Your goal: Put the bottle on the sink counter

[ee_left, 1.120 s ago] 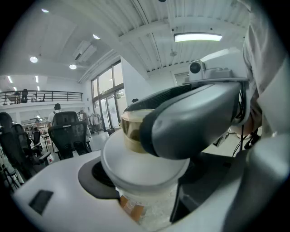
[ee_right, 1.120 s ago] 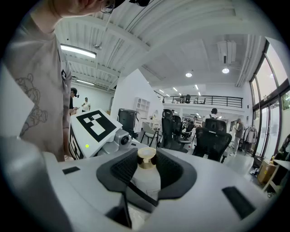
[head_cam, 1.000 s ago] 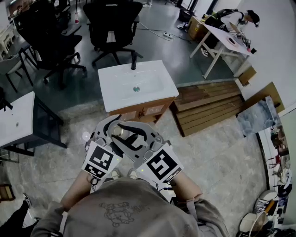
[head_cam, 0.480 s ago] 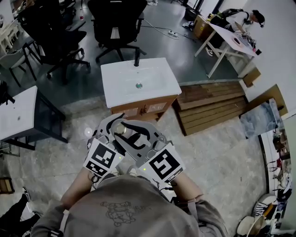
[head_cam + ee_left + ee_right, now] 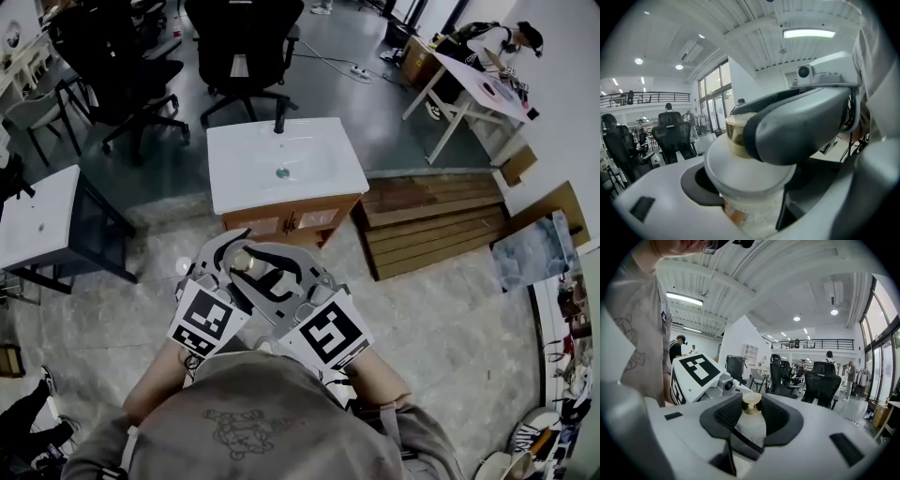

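A pale bottle with a gold cap (image 5: 246, 262) is held in the air in front of the person's chest, between both grippers. My left gripper (image 5: 232, 251) is shut on the bottle (image 5: 747, 208) low on its body, and its dark pads touch both sides. My right gripper (image 5: 262, 270) comes in from the right and is shut on the bottle (image 5: 751, 423) just under the cap. The white sink counter (image 5: 239, 183), with a black faucet (image 5: 278, 123) and a drain, stands on a wooden cabinet a short way ahead.
Black office chairs (image 5: 239, 47) stand behind the sink. A white table (image 5: 33, 225) is at the left, and wooden pallets (image 5: 422, 220) lie on the floor to the right. A trestle table (image 5: 473, 84) is at the back right. A tiled floor lies between me and the sink.
Both grippers have edged slightly forward toward the sink with the bottle between them. The grip looks the same.
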`<state>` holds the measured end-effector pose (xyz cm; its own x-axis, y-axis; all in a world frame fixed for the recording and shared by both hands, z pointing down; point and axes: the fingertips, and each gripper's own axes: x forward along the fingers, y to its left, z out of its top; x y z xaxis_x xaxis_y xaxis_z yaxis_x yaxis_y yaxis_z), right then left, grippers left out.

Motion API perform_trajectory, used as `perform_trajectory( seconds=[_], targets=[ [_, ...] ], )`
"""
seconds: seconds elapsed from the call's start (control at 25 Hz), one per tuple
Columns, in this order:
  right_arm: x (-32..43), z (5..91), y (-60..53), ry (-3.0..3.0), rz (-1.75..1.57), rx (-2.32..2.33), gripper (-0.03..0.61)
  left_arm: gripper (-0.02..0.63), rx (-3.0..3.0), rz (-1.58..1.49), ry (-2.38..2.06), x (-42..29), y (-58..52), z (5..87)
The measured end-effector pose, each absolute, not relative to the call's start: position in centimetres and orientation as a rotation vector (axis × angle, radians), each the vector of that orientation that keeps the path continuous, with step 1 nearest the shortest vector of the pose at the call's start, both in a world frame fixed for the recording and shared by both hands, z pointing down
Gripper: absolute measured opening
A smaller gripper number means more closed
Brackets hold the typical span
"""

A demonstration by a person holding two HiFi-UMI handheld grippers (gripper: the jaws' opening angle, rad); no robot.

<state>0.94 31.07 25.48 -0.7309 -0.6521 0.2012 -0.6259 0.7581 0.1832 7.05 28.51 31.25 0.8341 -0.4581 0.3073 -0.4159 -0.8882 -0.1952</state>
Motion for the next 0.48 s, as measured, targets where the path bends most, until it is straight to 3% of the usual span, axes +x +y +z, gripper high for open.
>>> perform_trajectory(
  seconds=[0.48],
  targets=[
    [2.0,25.6,30.1,-2.734,-0.158,1.011,0.132,0.327,-2.860,-0.547,0.721,7.9,27.3,31.4]
  ],
)
